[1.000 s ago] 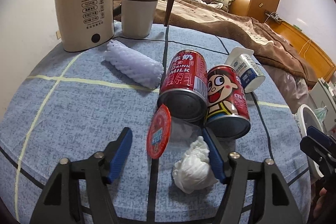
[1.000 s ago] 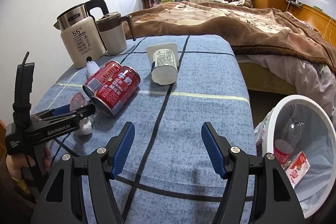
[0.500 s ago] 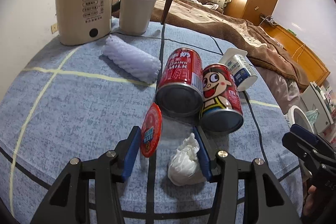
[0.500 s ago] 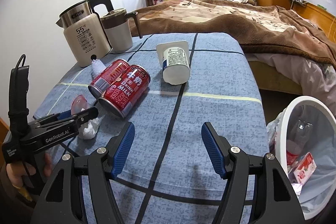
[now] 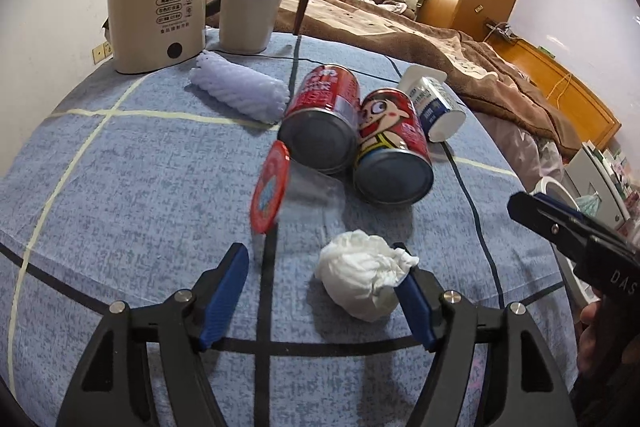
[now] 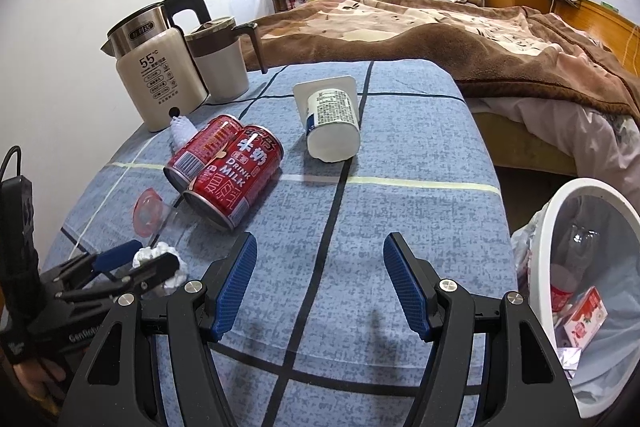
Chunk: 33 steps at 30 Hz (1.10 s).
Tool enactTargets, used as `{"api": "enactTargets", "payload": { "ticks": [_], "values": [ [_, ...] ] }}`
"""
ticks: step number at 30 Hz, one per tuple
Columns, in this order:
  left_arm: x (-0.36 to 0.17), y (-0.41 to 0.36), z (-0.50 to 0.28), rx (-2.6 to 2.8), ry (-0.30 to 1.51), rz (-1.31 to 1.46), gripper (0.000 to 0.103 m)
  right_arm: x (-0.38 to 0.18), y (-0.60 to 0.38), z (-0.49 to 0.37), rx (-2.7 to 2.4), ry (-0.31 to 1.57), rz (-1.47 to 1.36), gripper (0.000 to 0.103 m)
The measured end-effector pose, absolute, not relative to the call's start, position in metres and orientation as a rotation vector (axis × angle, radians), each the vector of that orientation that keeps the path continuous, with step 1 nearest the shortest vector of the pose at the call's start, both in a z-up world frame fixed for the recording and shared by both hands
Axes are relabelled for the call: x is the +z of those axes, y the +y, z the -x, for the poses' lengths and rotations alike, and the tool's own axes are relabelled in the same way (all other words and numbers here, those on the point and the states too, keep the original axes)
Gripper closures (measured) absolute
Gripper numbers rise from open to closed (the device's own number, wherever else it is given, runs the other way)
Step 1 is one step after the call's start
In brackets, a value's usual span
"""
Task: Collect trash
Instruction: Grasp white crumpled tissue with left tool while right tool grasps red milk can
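Note:
A crumpled white tissue [image 5: 366, 281] lies on the blue checked tablecloth [image 5: 132, 179], touching the right finger of my open left gripper [image 5: 322, 267]; it also shows in the right wrist view [image 6: 160, 261]. Beyond it lie a clear cup with a red foil lid [image 5: 270, 189], two red milk cans [image 5: 394, 143] side by side, a white yogurt cup [image 5: 434, 103] and a lilac foam sleeve [image 5: 240, 91]. My right gripper [image 6: 320, 267] is open and empty over the table's right part, near a white trash bin [image 6: 592, 259].
A cream kettle [image 5: 160, 7] and a lidded mug [image 5: 250, 7] stand at the table's back left. A bed with a brown blanket [image 6: 440, 27] lies behind the table. The bin sits off the table's right edge and holds a bottle and cartons.
My left gripper closed partway around the red lid and tissue, then opened again and drew back. The tissue now rests against its right finger. The right gripper shifted slightly.

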<state>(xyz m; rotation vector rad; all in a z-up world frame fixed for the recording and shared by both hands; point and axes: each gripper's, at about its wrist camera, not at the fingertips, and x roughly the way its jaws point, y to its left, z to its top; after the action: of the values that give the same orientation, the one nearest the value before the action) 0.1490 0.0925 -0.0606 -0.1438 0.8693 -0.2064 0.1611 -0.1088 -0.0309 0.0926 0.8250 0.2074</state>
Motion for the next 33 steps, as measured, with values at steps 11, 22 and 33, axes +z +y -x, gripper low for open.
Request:
{"api": "enactTargets", "payload": {
  "ticks": [11,22,33],
  "values": [
    [-0.060,0.094,-0.148,-0.270,0.857,0.180,0.076,-0.030,-0.096,-0.172,0.231,0.841,-0.084,0.037],
    [-0.047,0.108,-0.138,-0.228,0.813,0.183,0.076,-0.025,-0.087,-0.195,0.283,0.843,-0.155,0.037],
    [-0.042,0.112,-0.136,-0.221,0.801,0.193,0.076,-0.034,-0.057,-0.236,0.315,0.900,-0.195,0.037]
  ]
}}
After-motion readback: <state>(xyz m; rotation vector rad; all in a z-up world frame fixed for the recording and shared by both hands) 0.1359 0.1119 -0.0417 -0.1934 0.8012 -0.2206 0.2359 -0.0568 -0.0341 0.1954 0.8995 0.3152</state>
